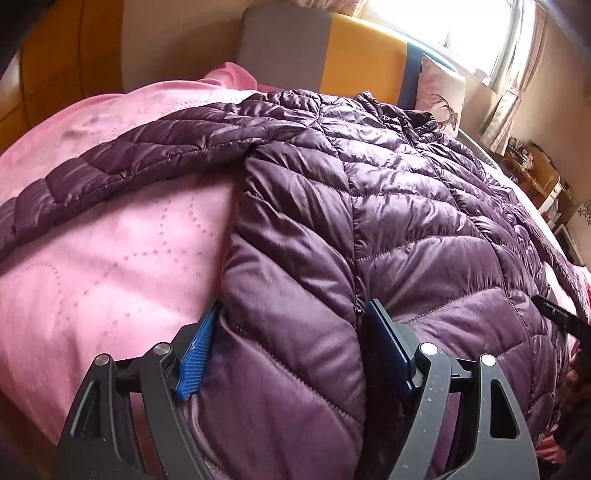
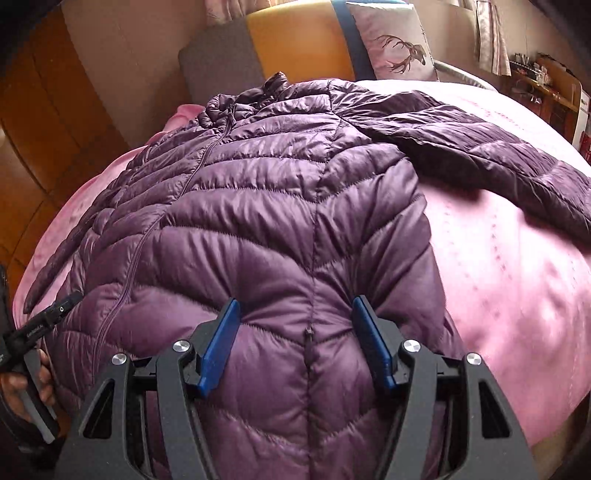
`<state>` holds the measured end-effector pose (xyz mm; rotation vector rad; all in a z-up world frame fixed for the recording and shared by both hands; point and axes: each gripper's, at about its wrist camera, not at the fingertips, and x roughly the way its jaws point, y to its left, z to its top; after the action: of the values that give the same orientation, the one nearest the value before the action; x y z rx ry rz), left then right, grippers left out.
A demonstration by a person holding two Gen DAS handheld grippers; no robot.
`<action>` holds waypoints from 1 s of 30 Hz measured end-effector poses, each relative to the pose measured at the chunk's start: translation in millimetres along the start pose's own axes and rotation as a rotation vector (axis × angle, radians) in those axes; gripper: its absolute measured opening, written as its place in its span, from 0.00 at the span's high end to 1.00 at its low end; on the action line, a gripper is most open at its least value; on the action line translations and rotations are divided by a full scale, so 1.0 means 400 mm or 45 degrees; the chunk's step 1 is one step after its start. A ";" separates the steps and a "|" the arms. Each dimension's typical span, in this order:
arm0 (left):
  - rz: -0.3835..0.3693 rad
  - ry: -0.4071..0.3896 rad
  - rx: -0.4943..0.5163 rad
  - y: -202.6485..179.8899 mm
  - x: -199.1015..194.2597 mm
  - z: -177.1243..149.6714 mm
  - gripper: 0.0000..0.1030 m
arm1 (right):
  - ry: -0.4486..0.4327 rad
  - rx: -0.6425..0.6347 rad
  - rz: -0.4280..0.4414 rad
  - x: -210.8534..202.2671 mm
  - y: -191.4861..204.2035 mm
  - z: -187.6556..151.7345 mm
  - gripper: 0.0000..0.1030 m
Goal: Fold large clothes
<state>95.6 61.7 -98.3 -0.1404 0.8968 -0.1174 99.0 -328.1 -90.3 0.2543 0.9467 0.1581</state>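
Pink quilted bedspread (image 1: 110, 251) covers a bed set against a headboard (image 2: 295, 40) panelled in grey, mustard and blue, with a stag-print pillow (image 2: 399, 48) leaning on it and bright curtained windows (image 1: 480, 33) behind. Spread flat on the bedspread lies a purple quilted puffer jacket (image 2: 258, 206), zipped front upward, collar toward the headboard and hem toward the cameras; one sleeve (image 1: 110, 166) stretches out sideways over the pink cover in the left wrist view, and the other sleeve (image 2: 480, 155) does the same in the right wrist view. At the hem, the left gripper (image 1: 291, 350) stands with its blue pads wide apart, one side panel of the jacket lying between them, with no sign that they press the fabric. Over the hem's other half, the right gripper (image 2: 295, 343) has its blue pads spread too, straddling a seam without pinching it. A hand (image 2: 22, 391) grasping the left gripper's handle shows at the right wrist view's edge.
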 end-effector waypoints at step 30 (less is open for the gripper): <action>0.196 -0.142 0.135 -0.108 -0.088 0.082 0.17 | -0.553 1.485 0.010 -0.213 -0.783 0.032 0.39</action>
<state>97.7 27.1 -43.9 0.0206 0.7856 -0.0134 67.7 -651.1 -105.5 1.3084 0.5070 -0.4559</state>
